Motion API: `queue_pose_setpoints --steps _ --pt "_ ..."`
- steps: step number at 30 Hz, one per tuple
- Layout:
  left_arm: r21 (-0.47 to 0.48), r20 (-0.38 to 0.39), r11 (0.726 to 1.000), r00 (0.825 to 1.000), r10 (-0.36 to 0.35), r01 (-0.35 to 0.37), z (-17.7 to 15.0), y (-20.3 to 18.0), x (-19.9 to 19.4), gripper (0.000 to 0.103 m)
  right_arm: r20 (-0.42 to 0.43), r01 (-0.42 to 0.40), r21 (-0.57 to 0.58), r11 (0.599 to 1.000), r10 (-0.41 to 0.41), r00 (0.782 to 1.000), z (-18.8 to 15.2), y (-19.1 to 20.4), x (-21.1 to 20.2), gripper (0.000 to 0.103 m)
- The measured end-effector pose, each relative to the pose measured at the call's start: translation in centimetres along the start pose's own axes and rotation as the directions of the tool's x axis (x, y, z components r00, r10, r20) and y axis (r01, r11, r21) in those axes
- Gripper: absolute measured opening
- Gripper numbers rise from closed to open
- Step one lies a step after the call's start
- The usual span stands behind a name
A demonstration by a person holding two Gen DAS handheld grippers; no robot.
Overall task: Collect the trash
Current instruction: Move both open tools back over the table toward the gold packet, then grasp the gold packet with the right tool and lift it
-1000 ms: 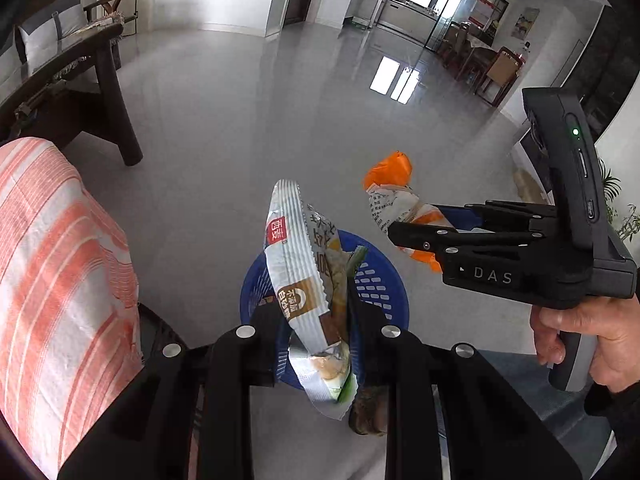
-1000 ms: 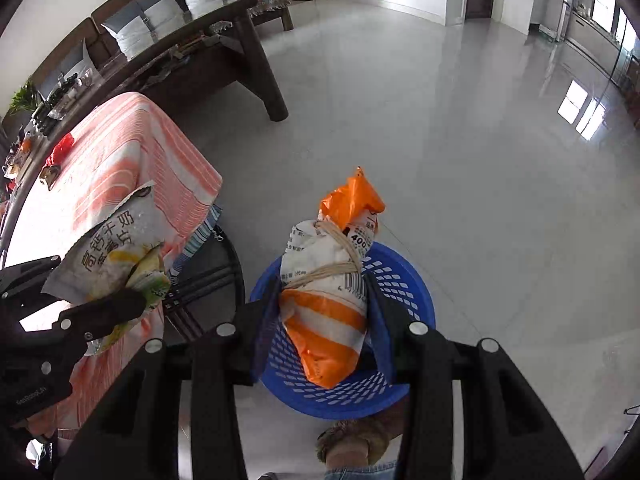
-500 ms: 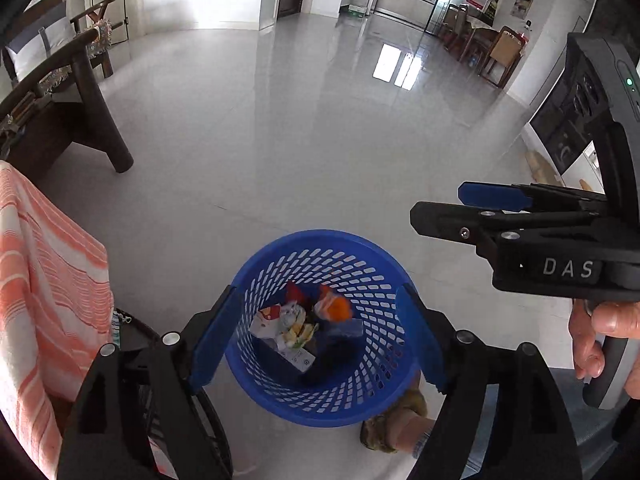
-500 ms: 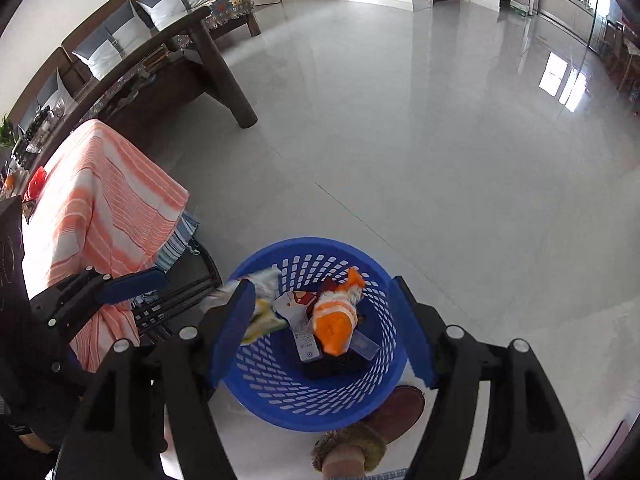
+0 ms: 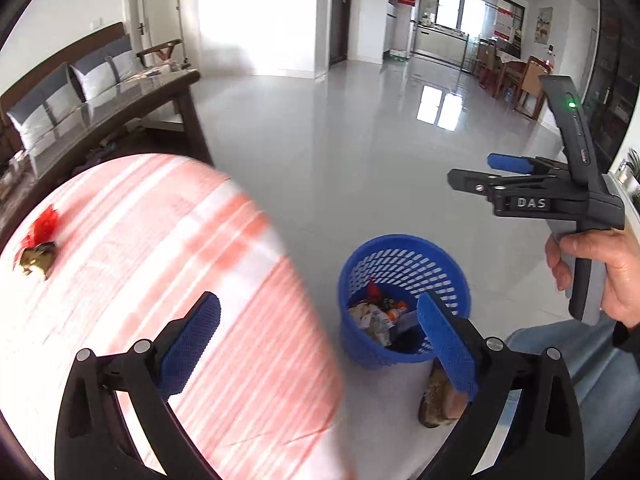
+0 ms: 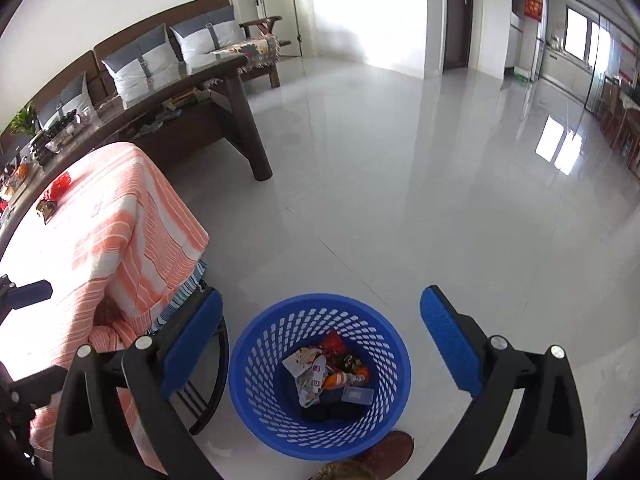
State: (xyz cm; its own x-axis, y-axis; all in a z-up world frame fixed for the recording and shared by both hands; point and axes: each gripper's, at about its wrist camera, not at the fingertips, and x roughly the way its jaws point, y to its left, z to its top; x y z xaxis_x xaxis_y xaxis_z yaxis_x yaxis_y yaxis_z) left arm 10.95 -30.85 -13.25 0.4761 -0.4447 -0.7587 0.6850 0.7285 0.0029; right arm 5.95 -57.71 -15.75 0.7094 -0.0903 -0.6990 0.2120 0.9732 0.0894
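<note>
Both snack bags are now lying in the blue basket (image 6: 256, 364), the left tongs (image 5: 316, 344) and right tongs (image 6: 320, 344) are gaping empty, and the left tongs are swinging toward the red wrapper (image 5: 43, 227) waiting on the tabletop (image 5: 120, 248).

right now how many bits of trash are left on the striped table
2: a red wrapper and a gold wrapper just in front of it, touching, at the far left of the striped table. More may lie outside the views.
</note>
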Motion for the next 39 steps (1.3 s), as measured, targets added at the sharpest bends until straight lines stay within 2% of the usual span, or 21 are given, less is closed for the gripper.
queue_pose_setpoints --steps 2,6,9,12,15,20,21,24,25,28,29,39 --pt "-0.029 -0.008 0.997 0.998 0.068 -0.068 -1.8 3.2 -1.6 0.098 0.034 -0.027 -0.058 0.998 0.029 0.999 -0.2 2.7 -0.4 0.097" --pt "-0.114 -0.045 0.976 0.982 0.183 -0.187 -5.8 9.9 -3.7 0.098 0.032 -0.076 -0.188 0.979 0.084 0.996 -0.9 9.6 -0.5 0.097" --pt "-0.167 -0.075 0.953 0.967 0.244 -0.253 -8.2 15.0 -5.1 0.098 0.017 -0.175 -0.236 0.956 0.184 0.983 -1.5 15.4 -0.7 0.097" --pt "-0.193 -0.100 0.930 0.949 0.299 -0.313 -10.2 19.2 -6.3 0.098 -0.032 -0.279 -0.279 0.919 0.282 0.959 -1.8 21.6 -0.6 0.097" --pt "-0.221 -0.121 0.907 0.932 0.340 -0.360 -11.5 22.9 -7.0 0.098 -0.103 -0.356 -0.328 0.875 0.342 0.934 -1.7 27.3 0.5 0.097" --pt "-0.273 -0.160 0.870 0.911 0.380 -0.411 -13.0 29.0 -7.3 0.098 -0.188 -0.396 -0.417 0.818 0.348 0.918 -1.4 34.6 3.0 0.097" --pt "-0.290 -0.165 0.867 0.914 0.372 -0.405 -13.2 30.1 -7.2 0.099 -0.206 -0.398 -0.424 0.813 0.342 0.917 -1.2 35.5 3.8 0.097" --pt "-0.387 -0.170 0.859 0.941 0.291 -0.336 -13.9 33.1 -7.2 0.099 -0.248 -0.409 -0.442 0.798 0.329 0.911 -0.1 37.6 6.2 0.097" --pt "-0.401 -0.160 0.857 0.946 0.280 -0.322 -14.0 33.3 -7.3 0.099 -0.262 -0.409 -0.454 0.791 0.321 0.910 0.2 38.0 7.0 0.097" --pt "-0.382 -0.173 0.857 0.938 0.302 -0.346 -13.8 32.7 -7.0 0.099 -0.286 -0.402 -0.492 0.773 0.292 0.913 1.4 39.4 9.5 0.097" --pt "-0.388 -0.172 0.855 0.939 0.298 -0.343 -13.8 32.8 -6.9 0.099 -0.292 -0.417 -0.490 0.765 0.307 0.906 2.1 39.7 10.3 0.097" --pt "-0.391 -0.172 0.855 0.940 0.296 -0.341 -13.7 32.7 -6.9 0.099 -0.308 -0.449 -0.522 0.725 0.330 0.892 8.8 46.4 17.5 0.098"
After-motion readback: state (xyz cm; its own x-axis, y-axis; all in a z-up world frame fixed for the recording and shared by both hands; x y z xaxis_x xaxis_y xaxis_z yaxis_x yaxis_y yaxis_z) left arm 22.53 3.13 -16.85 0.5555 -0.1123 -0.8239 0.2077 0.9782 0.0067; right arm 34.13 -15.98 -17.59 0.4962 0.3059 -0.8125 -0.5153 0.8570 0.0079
